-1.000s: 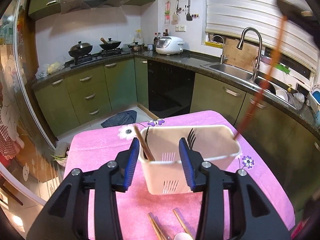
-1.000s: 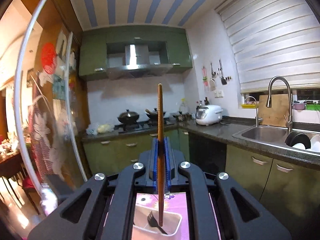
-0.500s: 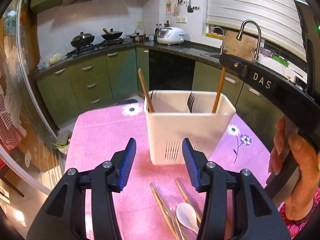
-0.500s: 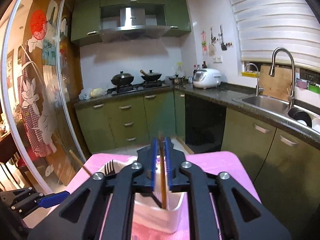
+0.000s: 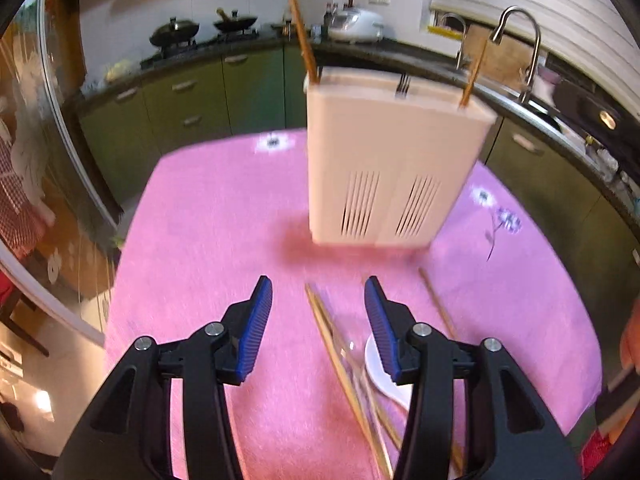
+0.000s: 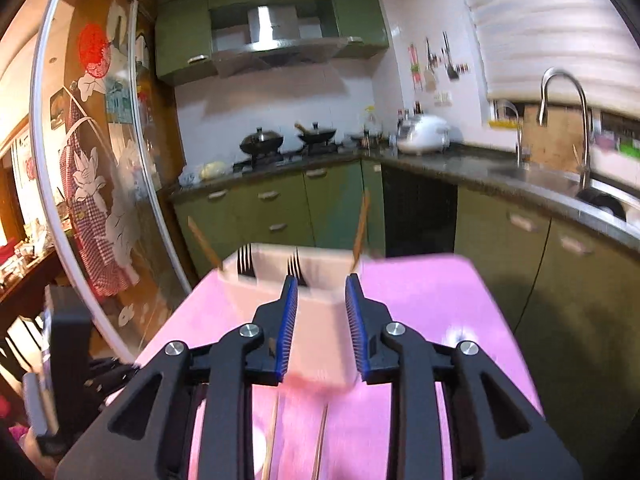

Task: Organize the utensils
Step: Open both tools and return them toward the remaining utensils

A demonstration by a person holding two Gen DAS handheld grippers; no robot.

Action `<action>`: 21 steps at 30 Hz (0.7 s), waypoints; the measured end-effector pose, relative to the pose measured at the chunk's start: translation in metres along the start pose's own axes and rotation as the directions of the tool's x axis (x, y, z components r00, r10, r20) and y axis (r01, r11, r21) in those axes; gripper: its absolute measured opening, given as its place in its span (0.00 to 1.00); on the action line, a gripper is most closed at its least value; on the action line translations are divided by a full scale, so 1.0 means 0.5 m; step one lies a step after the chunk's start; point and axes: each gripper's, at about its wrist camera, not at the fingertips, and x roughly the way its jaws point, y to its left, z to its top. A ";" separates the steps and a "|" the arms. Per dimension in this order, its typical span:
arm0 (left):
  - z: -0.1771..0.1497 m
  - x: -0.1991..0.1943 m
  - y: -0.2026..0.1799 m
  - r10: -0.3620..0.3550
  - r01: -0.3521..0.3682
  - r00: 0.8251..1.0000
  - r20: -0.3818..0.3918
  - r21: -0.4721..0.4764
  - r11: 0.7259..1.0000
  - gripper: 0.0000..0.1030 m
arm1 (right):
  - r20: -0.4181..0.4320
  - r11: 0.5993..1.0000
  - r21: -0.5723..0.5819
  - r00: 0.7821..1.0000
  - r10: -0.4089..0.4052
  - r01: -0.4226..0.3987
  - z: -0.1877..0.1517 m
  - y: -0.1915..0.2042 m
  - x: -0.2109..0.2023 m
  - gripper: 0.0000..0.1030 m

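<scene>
Left wrist | caddy: chopsticks, fork | both hand-held grippers agape, empty

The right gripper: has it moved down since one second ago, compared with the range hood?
Yes. The right gripper has sunk: the range hood now sits far above its tips, with the utensil holder in front. Its jaws have just been opening, nothing between them.

**Two wrist cameras faced one utensil holder**

The left wrist fisheye looked steeply down along its fingers at the pink tablecloth, close to the chopsticks lying there. The right wrist fisheye sat flatter, facing the green cabinets. Both views shared the white utensil holder and the sink faucet.
</scene>
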 end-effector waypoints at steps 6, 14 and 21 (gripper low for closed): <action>-0.047 0.040 -0.004 0.025 -0.026 0.999 -0.047 -0.016 1.000 0.45 | -0.132 0.999 0.042 0.991 0.005 0.000 -0.114 -0.032 0.019 0.25; -0.094 0.053 0.012 0.032 -0.036 0.995 -0.098 -0.030 0.999 0.45 | -0.319 0.990 -0.017 0.939 0.126 -0.139 -0.184 0.012 0.075 0.39; -0.103 0.061 0.014 0.063 -0.065 0.992 -0.111 -0.020 0.998 0.44 | -0.399 0.977 -0.089 0.906 0.145 -0.196 -0.240 0.086 0.112 0.40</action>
